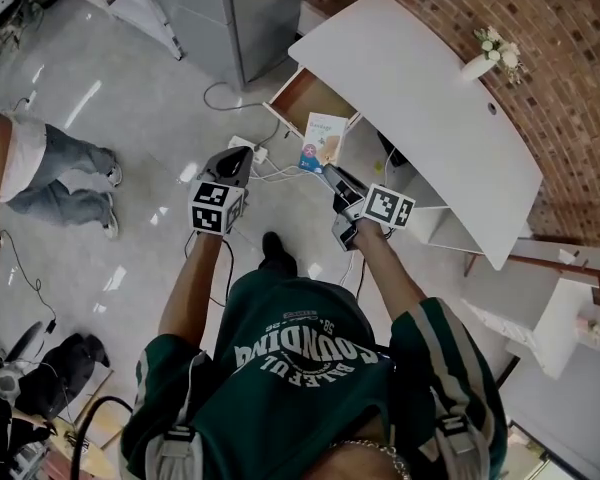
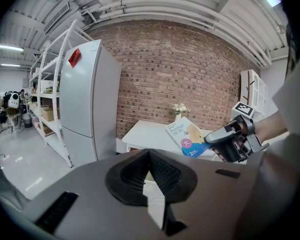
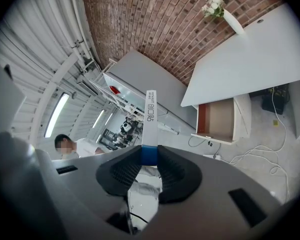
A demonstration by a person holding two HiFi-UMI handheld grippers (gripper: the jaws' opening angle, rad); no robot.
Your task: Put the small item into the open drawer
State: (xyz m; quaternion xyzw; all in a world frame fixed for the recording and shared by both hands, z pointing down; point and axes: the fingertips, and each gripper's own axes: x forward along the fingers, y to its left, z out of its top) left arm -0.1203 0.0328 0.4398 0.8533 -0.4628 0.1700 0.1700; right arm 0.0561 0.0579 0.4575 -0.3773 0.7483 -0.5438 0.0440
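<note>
Right gripper (image 3: 150, 156) pinches the bandage box (image 3: 150, 118) by its blue end; likely light, thin, crushable card; left gripper (image 2: 149, 158) closed, empty.

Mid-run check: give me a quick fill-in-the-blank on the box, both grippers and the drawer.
1. The right gripper is shut on the box, while the left gripper, jaws together, holds ____.
2. The drawer under the white desk stands ____.
3. The box is not yet in the drawer; it is ____ it.
4. The vase on the desk holds ____.

Missing words: nothing; open; outside; flowers.
</note>
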